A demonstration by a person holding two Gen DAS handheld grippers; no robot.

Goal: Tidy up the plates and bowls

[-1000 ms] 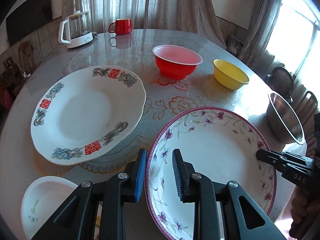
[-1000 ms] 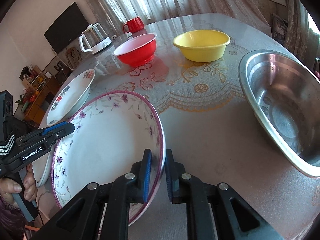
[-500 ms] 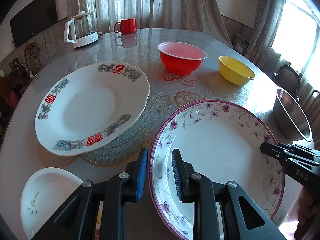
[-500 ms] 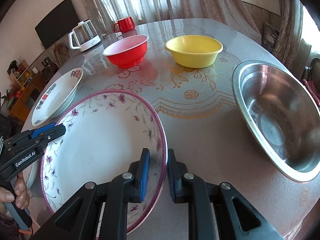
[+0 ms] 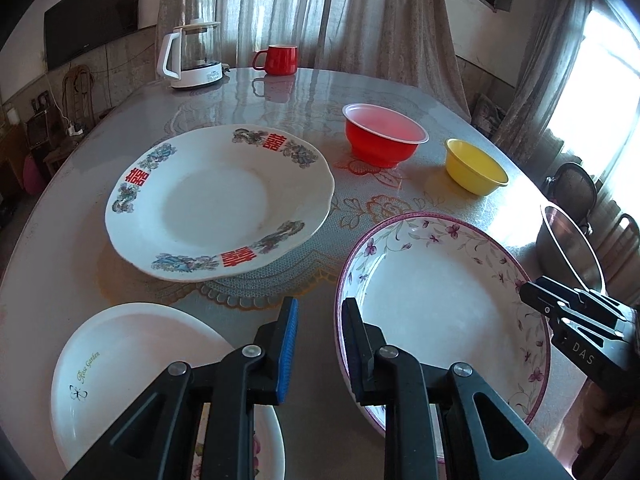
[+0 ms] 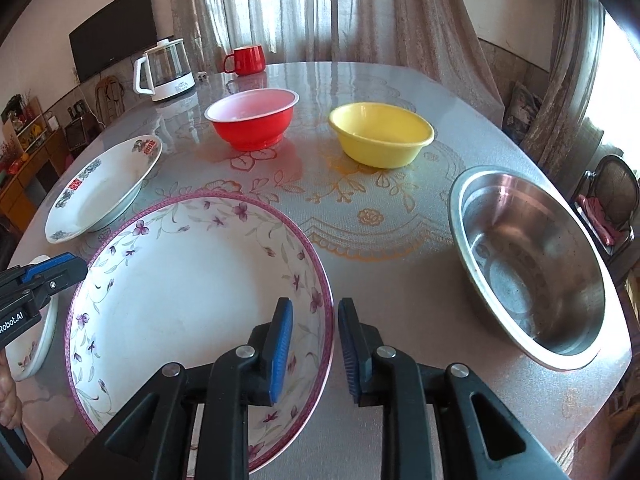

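- The glossy floral plate [image 6: 180, 300], purple-rimmed and shallow, sat flat on the worktop [image 6: 380, 240] between both grippers.
- The right gripper [image 6: 314, 344] was opening, jaws narrowly apart astride the plate's near rim, the ribbed blue pads seemingly clear of it.
- The left gripper [image 5: 318, 344] stood narrowly parted with bare worktop between its jaws, its right finger just beside the plate's rim.
- A scalloped white plate with red characters [image 5: 220, 200] lay beyond.
- Round red [image 6: 252, 118] and yellow [image 6: 382, 134] plastic bowls and a steel basin [image 6: 532, 264] sat apart.
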